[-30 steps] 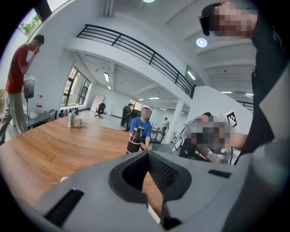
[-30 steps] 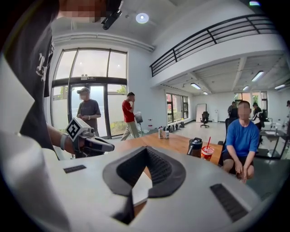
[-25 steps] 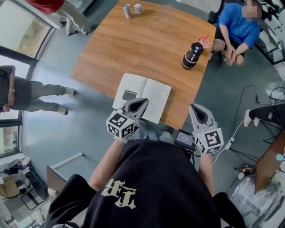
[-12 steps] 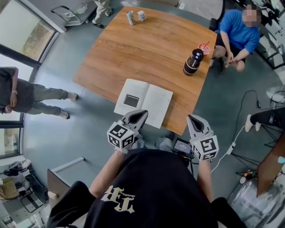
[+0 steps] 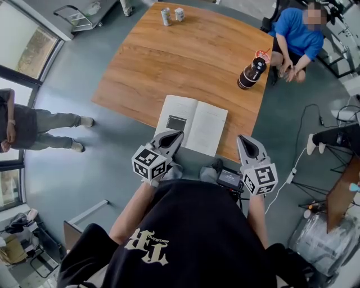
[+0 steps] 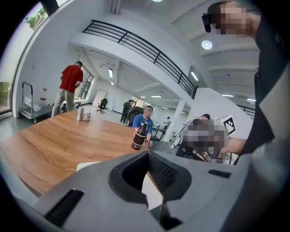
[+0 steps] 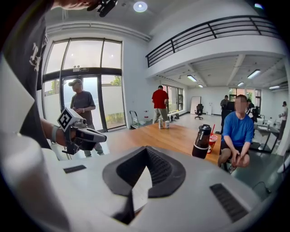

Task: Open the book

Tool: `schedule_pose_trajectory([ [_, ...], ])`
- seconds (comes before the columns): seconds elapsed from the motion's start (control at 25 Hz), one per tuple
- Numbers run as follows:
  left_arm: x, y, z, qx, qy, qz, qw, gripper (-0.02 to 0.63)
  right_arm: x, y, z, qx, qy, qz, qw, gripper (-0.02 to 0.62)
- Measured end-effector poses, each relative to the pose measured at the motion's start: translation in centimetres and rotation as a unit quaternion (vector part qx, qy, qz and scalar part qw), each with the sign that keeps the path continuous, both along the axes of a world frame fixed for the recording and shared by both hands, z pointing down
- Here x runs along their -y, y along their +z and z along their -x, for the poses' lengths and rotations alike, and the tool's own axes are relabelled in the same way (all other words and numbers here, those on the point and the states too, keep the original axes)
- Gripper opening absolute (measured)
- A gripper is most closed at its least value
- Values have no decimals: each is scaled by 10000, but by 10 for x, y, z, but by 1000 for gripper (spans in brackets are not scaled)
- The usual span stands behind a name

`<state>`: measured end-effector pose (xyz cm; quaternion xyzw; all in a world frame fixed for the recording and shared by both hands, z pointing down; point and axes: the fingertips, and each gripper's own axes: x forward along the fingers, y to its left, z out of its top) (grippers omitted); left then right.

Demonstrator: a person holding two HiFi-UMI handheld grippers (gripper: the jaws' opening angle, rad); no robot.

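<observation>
Close to the person's chest, the left tool (image 5: 175,135) and the right tool (image 5: 242,139) were held off the near edge of the bench (image 5: 185,62), each with its jaws brought together at the tips and nothing caught between them. Just beyond the left tool, the book (image 5: 194,124) lay open and flat at the bench's near edge, pages up, with a dark square printed on its left page; neither tool touched it. The wooden top stretched away bare past the book. Near its far right corner stood a dark bottle (image 5: 251,72) with a red cup (image 5: 260,54) just beside it, and at the far edge two small cans (image 5: 166,16) stood close together. A seated person in a blue shirt (image 5: 295,36) was behind the bottle. The floor (image 5: 73,84) was grey-green; another person (image 5: 34,121) stood at the left by tall windows (image 5: 28,34). Overhead ran a balcony with a black railing (image 6: 136,43).
</observation>
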<state>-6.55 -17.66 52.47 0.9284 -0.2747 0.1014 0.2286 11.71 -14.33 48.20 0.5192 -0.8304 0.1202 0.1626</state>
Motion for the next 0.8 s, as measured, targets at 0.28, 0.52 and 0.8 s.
schedule_pose_trajectory([
  [0.28, 9, 1, 16, -63, 9, -5, 10000, 5, -3, 4, 6, -67, 181, 120, 9997, -14],
  [0.52, 15, 2, 22, -91, -35, 34, 9999, 5, 0, 9, 6, -78, 262, 176, 9995, -14],
  [0.8, 17, 6, 22, -64, -55, 70, 9999, 5, 2, 10, 1, -96, 325, 175, 9993, -14],
])
